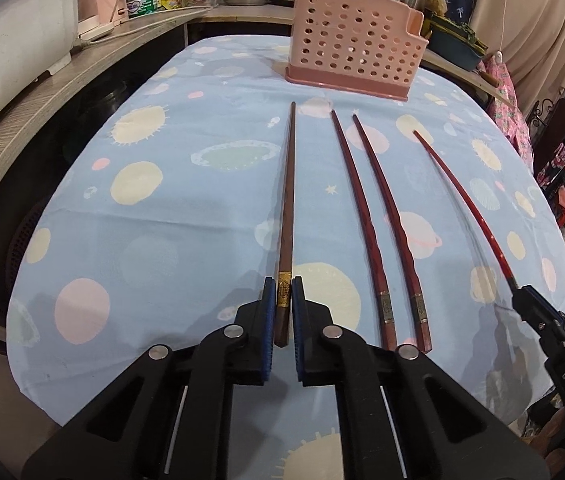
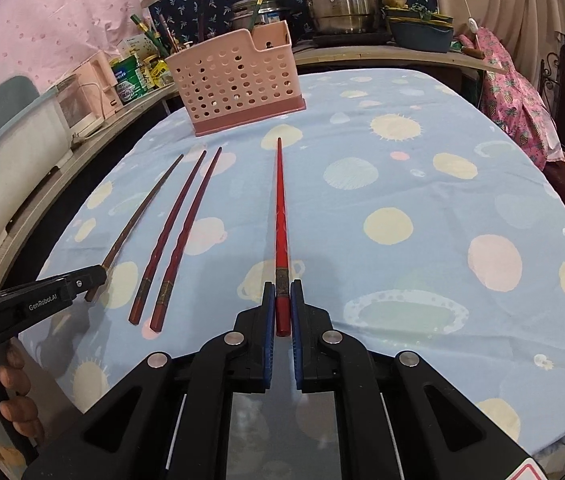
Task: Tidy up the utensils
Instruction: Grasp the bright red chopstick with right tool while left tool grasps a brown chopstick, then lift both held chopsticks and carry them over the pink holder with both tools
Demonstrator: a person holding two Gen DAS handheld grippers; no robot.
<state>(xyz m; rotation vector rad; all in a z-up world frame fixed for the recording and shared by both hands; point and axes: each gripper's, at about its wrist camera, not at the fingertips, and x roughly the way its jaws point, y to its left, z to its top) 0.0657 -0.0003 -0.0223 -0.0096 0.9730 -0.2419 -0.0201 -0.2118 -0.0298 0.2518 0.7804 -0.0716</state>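
Pink holder (image 1: pixel 356 60) interior hidden behind wall; person's hand (image 2: pixel 10 396) cut off at frame edge.

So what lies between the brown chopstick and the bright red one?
Two dark red chopsticks lie side by side between the brown chopstick and the red chopstick; both wrist views show it.

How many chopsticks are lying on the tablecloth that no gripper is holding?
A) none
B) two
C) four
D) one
B: the two dark red chopsticks lie side by side on the tablecloth untouched, while the left gripper is shut on the brown chopstick and the right gripper is shut on the bright red chopstick.
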